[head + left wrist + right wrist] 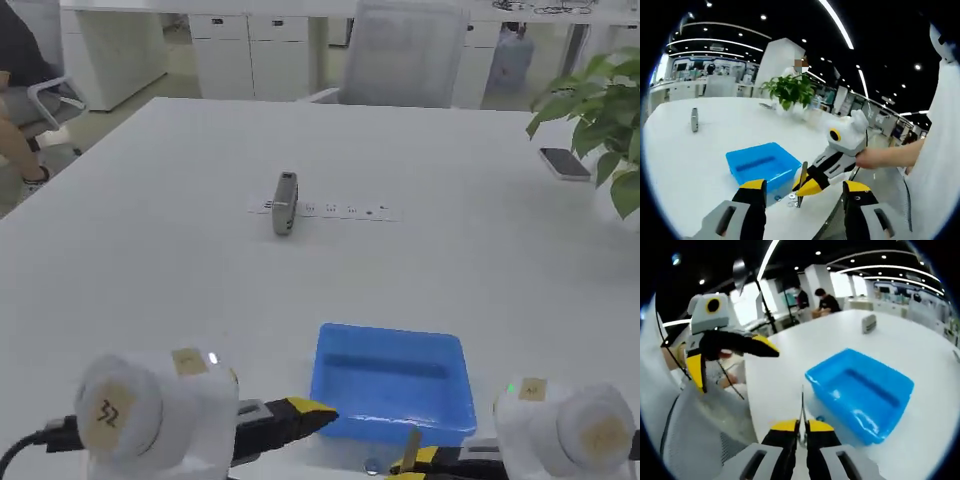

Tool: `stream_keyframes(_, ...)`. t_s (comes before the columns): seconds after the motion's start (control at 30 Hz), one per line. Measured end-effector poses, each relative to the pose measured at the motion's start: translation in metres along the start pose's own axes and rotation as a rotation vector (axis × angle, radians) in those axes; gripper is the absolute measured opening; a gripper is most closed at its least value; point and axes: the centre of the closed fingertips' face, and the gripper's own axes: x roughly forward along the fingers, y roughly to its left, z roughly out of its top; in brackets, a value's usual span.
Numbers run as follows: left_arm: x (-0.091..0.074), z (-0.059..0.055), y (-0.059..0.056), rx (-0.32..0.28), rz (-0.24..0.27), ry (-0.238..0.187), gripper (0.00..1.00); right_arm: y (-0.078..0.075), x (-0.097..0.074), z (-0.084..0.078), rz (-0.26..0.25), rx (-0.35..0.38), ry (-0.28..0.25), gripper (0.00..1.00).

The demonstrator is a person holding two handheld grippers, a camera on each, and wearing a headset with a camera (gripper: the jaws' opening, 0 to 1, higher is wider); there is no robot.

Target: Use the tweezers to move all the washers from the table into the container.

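Tweezers (802,405) — one pair, clenched in right hand-held gripper (801,426), left hand-held gripper (805,186) released

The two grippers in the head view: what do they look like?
Both are rounded white housings with a tan round sticker. The left gripper has a dark logo and a black cable; the right gripper shows a green light. Jaws are black, yellow-tipped.
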Motion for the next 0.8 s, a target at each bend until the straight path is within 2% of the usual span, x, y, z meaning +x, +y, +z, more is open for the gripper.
stream_keyframes(0.07, -0.003, 0.002, 0.005, -0.015, 0.051, -0.053, 0.72, 0.0, -0.002, 0.001, 0.0, 0.044, -0.014, 0.02)
stream_keyframes(0.1, -0.006, 0.006, 0.009, -0.024, 0.092, -0.102, 0.77, -0.001, -0.004, 0.0, -0.001, 0.058, -0.02, 0.02)
stream_keyframes(0.17, -0.01, 0.009, 0.014, -0.041, 0.148, -0.154, 0.87, 0.0, -0.007, -0.002, 0.004, 0.084, -0.025, 0.02)
stream_keyframes(0.23, -0.014, 0.012, 0.018, -0.011, 0.192, -0.196, 0.92, 0.002, -0.011, -0.001, 0.003, 0.099, -0.038, 0.03)
stream_keyframes(0.3, -0.018, 0.017, 0.023, 0.047, 0.241, -0.219, 0.94, 0.004, -0.016, 0.002, 0.005, 0.115, -0.059, 0.03)
stream_keyframes(0.37, -0.02, 0.02, 0.026, 0.09, 0.277, -0.238, 0.95, 0.006, -0.021, 0.008, -0.001, 0.125, -0.081, 0.03)
stream_keyframes(0.43, -0.02, 0.021, 0.026, 0.113, 0.287, -0.245, 0.98, 0.007, -0.025, 0.013, -0.006, 0.138, -0.104, 0.03)
stream_keyframes(0.67, -0.022, 0.021, 0.028, 0.169, 0.317, -0.238, 0.97, 0.001, -0.042, 0.035, -0.064, 0.139, -0.157, 0.03)
stream_keyframes(0.73, -0.022, 0.021, 0.029, 0.173, 0.319, -0.234, 0.96, -0.003, -0.046, 0.041, -0.088, 0.14, -0.178, 0.03)
stream_keyframes(0.8, -0.022, 0.02, 0.03, 0.176, 0.325, -0.225, 0.95, -0.015, -0.054, 0.05, -0.146, 0.158, -0.214, 0.03)
